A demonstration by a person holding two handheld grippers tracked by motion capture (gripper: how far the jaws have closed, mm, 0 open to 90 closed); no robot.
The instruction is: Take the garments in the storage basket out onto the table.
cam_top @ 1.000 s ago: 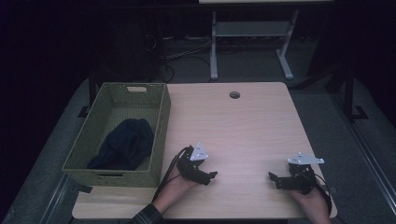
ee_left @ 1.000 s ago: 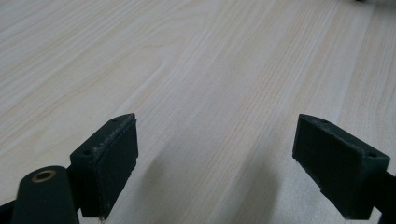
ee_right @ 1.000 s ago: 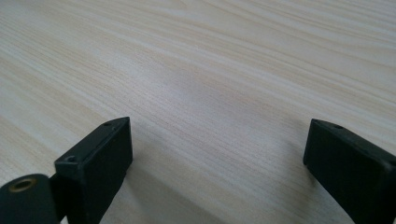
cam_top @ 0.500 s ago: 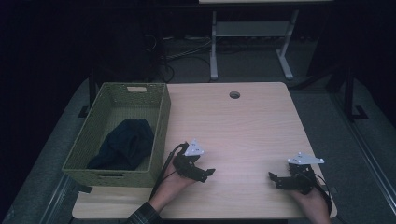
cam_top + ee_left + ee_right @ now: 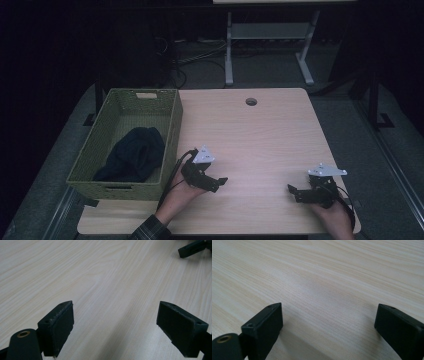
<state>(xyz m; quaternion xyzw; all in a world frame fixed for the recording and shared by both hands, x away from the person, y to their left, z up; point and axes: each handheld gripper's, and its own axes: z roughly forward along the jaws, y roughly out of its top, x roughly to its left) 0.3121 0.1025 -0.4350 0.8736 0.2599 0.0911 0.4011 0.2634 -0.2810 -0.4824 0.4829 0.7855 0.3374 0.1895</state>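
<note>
Shifted slightly basket-ward: left gripper [image 5: 214, 183], jaws spread and empty like right gripper [image 5: 295, 194]; dark cloth [image 5: 132, 155] behind-left, nearer left.

The left hand-held gripper [image 5: 216, 181] is a black, blocky tool with a pale grey three-cornered plate on top and a thin black cable looping off its rear. The right hand-held gripper [image 5: 295, 192] has the same make: black body, grey triangular plate, black cable at the wrist. Seen close in the gripper views, each jaw is a flat matt-black slab with a small screw hole near its tip, roughened pad edges, and a brass-ringed hole on the left mount. The left forearm wears a dark plaid sleeve [image 5: 148, 231].
</note>
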